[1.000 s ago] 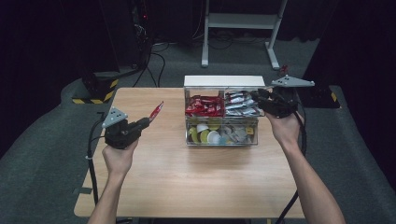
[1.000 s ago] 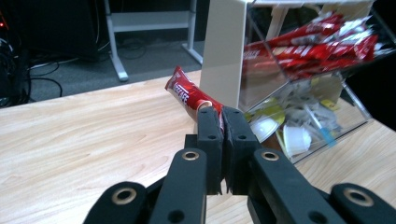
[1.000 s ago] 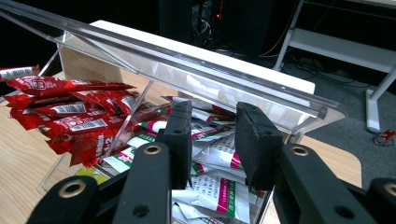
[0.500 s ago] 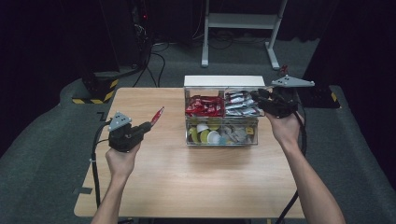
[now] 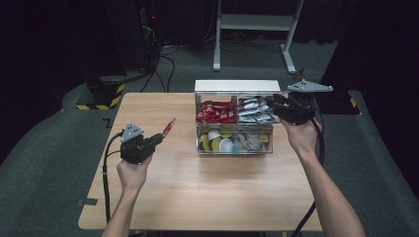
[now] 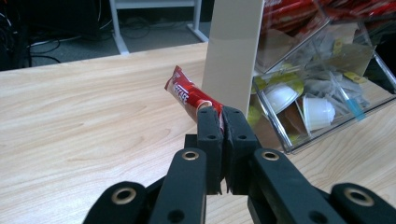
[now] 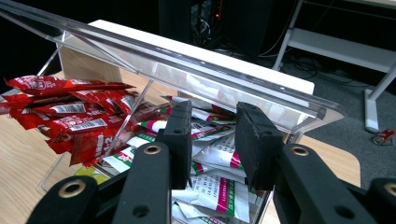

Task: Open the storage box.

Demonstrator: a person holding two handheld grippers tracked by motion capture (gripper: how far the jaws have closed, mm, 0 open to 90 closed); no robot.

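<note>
**Red sachet pinched left of the clear organiser**

Your left tongs [image 6: 219,114] are clenched on a red sachet [image 6: 189,95] at mid-frame; its white lettering is too blurred to read. In the high view it sits left of centre over the tabletop [image 5: 207,182], apart from the clear organiser box [image 5: 235,148]. Your right tongs [image 7: 212,133] stand released above white-and-green sachets [image 7: 215,191]; barcodes show on the red packets [image 7: 70,122] at left.
</note>
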